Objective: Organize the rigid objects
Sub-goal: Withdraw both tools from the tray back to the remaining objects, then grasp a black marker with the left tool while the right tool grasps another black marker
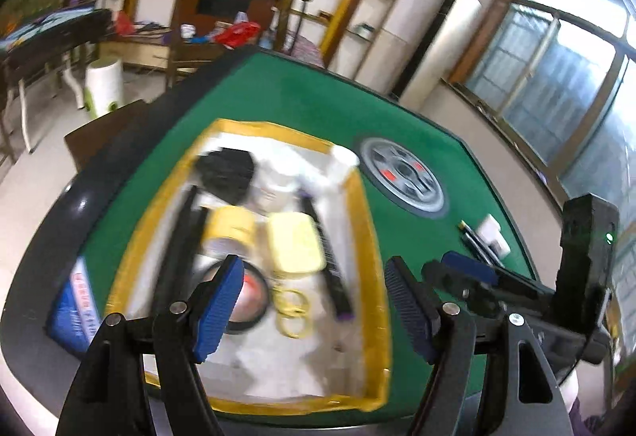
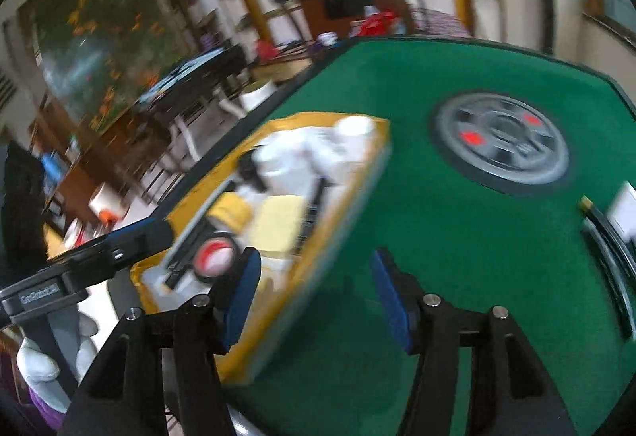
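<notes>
A yellow-rimmed cardboard box (image 1: 367, 237) sits on the green table (image 1: 278, 98). It holds a yellow tape roll (image 1: 232, 227), a pale yellow case (image 1: 294, 243), a black comb (image 1: 332, 269), a round red-and-black tin (image 1: 248, 293), gold rings (image 1: 292, 312) and white items. My left gripper (image 1: 314, 305) is open and empty above the box's near end. My right gripper (image 2: 314, 297) is open and empty over the box's right rim (image 2: 330, 213) and bare felt. A white block (image 1: 493, 233) and black pens (image 1: 477, 243) lie right of the box.
A round grey dial (image 1: 405, 175) is set in the table centre. A blue booklet (image 1: 77, 311) lies left of the box. The right gripper shows in the left wrist view (image 1: 516, 285). Chairs, shelves and a TV stand behind. Both views are motion-blurred.
</notes>
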Action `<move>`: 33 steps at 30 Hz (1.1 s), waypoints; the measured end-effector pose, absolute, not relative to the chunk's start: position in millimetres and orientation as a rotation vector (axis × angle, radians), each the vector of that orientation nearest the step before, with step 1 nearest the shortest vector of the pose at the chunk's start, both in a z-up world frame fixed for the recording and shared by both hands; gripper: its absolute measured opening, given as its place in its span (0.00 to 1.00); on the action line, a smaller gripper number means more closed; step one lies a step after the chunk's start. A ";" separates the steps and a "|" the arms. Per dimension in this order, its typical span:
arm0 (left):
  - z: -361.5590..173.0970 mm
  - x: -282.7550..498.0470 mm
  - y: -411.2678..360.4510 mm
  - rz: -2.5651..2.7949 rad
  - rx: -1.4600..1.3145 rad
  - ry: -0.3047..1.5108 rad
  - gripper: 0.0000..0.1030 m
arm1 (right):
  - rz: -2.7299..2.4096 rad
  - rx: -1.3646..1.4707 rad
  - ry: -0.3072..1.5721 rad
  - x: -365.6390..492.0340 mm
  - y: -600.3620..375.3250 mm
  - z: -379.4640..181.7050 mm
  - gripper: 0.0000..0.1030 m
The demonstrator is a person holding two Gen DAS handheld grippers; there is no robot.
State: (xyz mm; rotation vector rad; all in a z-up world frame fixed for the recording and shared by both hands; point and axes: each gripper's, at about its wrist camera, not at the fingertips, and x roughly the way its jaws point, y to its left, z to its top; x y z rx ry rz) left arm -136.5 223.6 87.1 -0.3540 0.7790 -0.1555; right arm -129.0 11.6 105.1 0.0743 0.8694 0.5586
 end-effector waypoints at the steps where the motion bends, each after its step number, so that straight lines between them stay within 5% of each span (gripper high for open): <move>1: 88.4 -137.0 215.4 -0.164 -0.341 0.782 0.75 | 0.538 0.093 0.870 -128.1 -0.5 103.8 0.56; 15: 90.4 -138.2 122.1 -0.295 -0.223 0.864 0.75 | 0.211 0.309 0.862 -89.6 -205.3 90.7 0.55; 33: 73.2 -134.4 83.6 -0.348 -0.173 0.937 0.74 | 0.478 0.409 1.096 -67.5 -185.3 45.7 0.56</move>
